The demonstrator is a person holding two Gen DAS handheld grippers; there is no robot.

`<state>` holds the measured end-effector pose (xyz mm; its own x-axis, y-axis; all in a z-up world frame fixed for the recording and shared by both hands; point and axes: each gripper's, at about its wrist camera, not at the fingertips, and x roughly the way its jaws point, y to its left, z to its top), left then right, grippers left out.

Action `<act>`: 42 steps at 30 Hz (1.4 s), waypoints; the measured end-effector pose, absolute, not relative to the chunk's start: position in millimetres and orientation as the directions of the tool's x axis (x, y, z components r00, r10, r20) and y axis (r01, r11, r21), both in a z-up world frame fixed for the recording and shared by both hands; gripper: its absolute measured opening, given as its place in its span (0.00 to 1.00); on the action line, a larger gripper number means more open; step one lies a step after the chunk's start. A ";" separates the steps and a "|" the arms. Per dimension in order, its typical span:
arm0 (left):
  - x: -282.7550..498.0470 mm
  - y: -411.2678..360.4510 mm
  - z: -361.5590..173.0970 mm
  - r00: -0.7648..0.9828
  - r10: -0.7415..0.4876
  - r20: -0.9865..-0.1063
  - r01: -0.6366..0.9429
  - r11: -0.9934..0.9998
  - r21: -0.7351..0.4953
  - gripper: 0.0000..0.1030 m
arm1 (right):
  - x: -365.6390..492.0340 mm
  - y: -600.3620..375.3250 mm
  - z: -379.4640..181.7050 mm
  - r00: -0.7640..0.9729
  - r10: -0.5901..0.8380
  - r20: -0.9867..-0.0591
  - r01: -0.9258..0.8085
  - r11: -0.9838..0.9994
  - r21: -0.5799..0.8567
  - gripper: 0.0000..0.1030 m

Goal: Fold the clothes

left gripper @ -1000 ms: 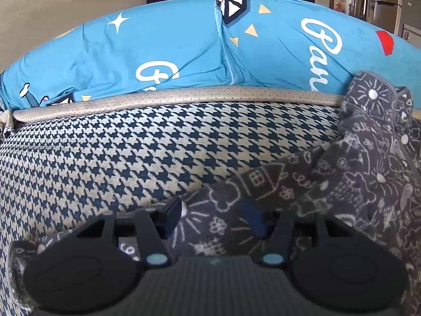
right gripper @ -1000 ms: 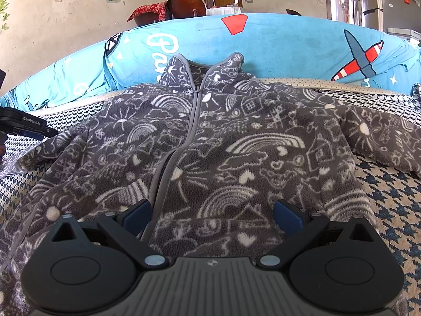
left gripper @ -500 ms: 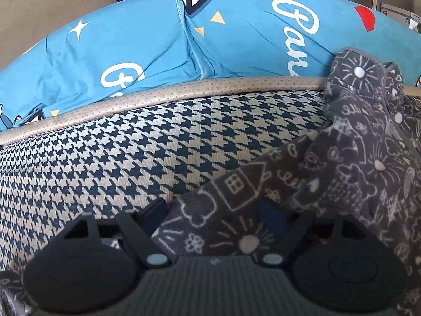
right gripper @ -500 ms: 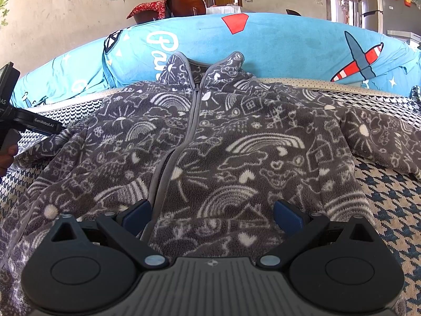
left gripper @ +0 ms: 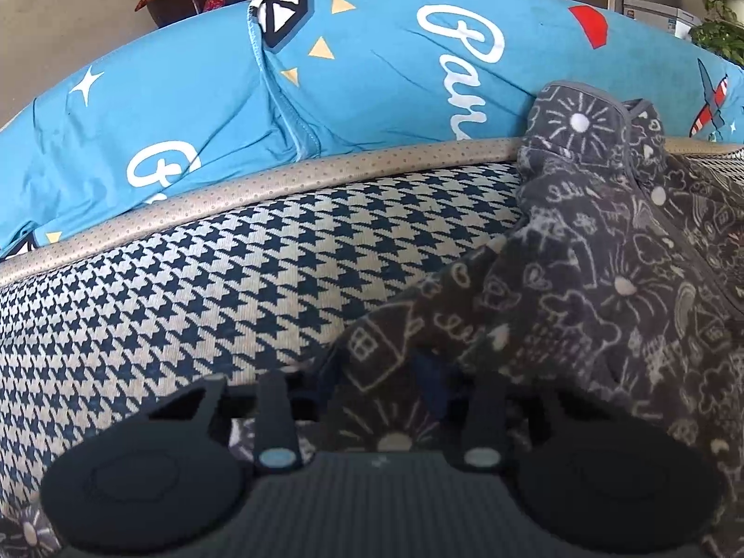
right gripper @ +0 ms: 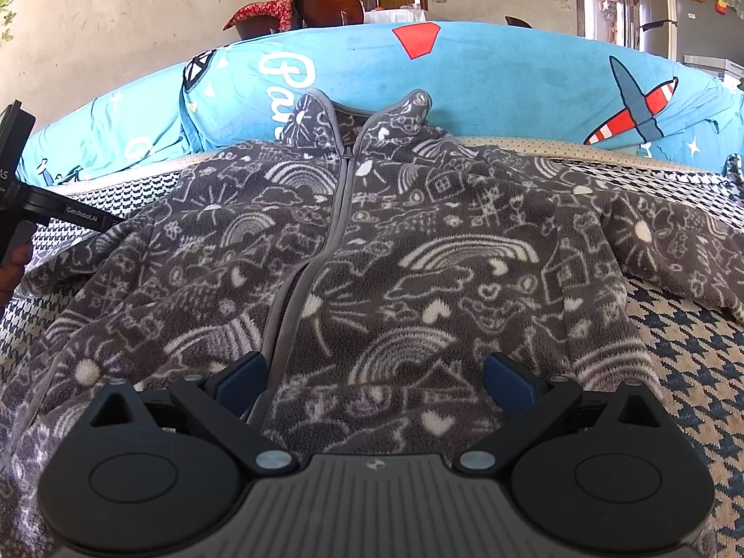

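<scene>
A dark grey fleece jacket point(right gripper: 418, 255) with white doodle print lies zipped and face up on the houndstooth cover point(right gripper: 688, 362), collar toward the blue bolster. In the left wrist view my left gripper point(left gripper: 379, 381) is shut on the jacket's left sleeve point(left gripper: 465, 316), whose cloth drapes over both fingers and runs up to the right toward the collar point(left gripper: 581, 111). My right gripper point(right gripper: 376, 376) hangs open over the jacket's lower front, just right of the zip, with nothing pinched. The right wrist view also shows the left gripper point(right gripper: 28, 204) at the far left. The other sleeve point(right gripper: 674, 251) lies spread to the right.
A long blue printed bolster point(left gripper: 325, 93) runs along the back behind a beige piped edge point(left gripper: 279, 181). Bare houndstooth cover point(left gripper: 186, 288) lies left of the sleeve. A hand point(right gripper: 11, 269) holds the left gripper. Furniture and a doorway stand behind.
The left gripper's fingers have closed in on the sleeve and carried it rightward toward the jacket body. The right gripper has stayed still and open.
</scene>
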<state>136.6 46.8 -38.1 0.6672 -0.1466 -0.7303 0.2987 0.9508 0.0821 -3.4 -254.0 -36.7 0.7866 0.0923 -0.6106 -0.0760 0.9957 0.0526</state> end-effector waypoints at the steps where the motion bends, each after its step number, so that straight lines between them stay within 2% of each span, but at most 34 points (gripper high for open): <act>1: 136.3 44.0 -38.4 0.669 -0.145 -0.729 0.304 0.949 0.089 0.20 | -3.4 -254.0 -36.7 0.787 0.092 -0.611 -0.076 0.996 0.053 0.97; 5: 133.9 34.4 -41.1 0.691 -0.105 -0.715 0.296 0.944 0.147 0.09 | -3.5 -254.0 -36.5 0.787 0.092 -0.611 -0.076 0.996 0.052 0.97; 12: 132.6 22.7 -40.3 0.743 -0.010 -0.669 0.242 0.936 0.255 0.06 | -3.7 -254.2 -35.7 0.787 0.092 -0.611 -0.076 0.996 0.052 0.97; 16: 139.4 34.6 -27.0 0.780 0.085 -0.620 0.097 0.963 0.253 0.06 | -4.3 -254.9 -35.8 0.787 0.093 -0.610 -0.077 0.996 0.053 0.97; 17: 141.4 36.7 -24.2 0.785 0.128 -0.606 0.048 0.963 0.266 0.03 | -4.5 -255.5 -35.9 0.787 0.094 -0.610 -0.077 0.996 0.054 0.97; 19: 146.0 38.6 -20.4 0.789 0.239 -0.567 -0.050 0.943 0.329 0.03 | -4.4 -256.2 -35.8 0.787 0.095 -0.609 -0.078 0.996 0.054 0.97; 20: 148.4 43.1 -18.4 0.784 0.245 -0.570 -0.069 0.947 0.313 0.03 | -4.2 -256.3 -35.8 0.787 0.095 -0.609 -0.078 0.995 0.054 0.97; 23: 154.4 60.7 -15.4 0.744 0.156 -0.649 -0.074 0.986 0.152 0.04 | -4.0 -256.7 -35.6 0.787 0.095 -0.609 -0.079 0.995 0.054 0.97; 25: 155.6 66.1 -16.5 0.733 0.097 -0.673 -0.050 0.995 0.089 0.08 | -3.8 -256.5 -35.5 0.787 0.094 -0.610 -0.079 0.996 0.052 0.97; 27: 155.8 66.3 -17.5 0.730 0.090 -0.678 -0.043 0.995 0.086 0.09 | -3.6 -256.4 -35.4 0.786 0.094 -0.611 -0.079 0.996 0.051 0.97; 29: 155.9 67.1 -18.6 0.724 0.092 -0.684 -0.046 0.995 0.085 0.22 | -3.5 -256.3 -35.3 0.786 0.093 -0.611 -0.079 0.996 0.049 0.97; 30: 156.1 67.4 -19.2 0.720 0.084 -0.689 -0.043 0.996 0.076 0.25 | -3.4 -256.2 -35.2 0.786 0.092 -0.612 -0.079 0.996 0.049 0.97; 36: 152.8 61.0 -18.5 0.711 0.035 -0.702 0.000 0.999 0.050 0.29 | -2.9 -256.1 -35.4 0.785 0.092 -0.613 -0.081 0.996 0.047 0.98; 42: 140.6 51.9 -5.1 0.732 -0.051 -0.679 0.081 0.997 0.014 0.38 | -2.9 -256.9 -35.9 0.786 0.097 -0.611 -0.083 0.995 0.051 0.99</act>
<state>140.6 51.9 -5.1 0.7322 -0.0505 -0.6792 0.0815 0.9966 0.0137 -2.9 -256.9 -35.9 0.7859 0.0969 -0.6107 -0.0830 0.9952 0.0511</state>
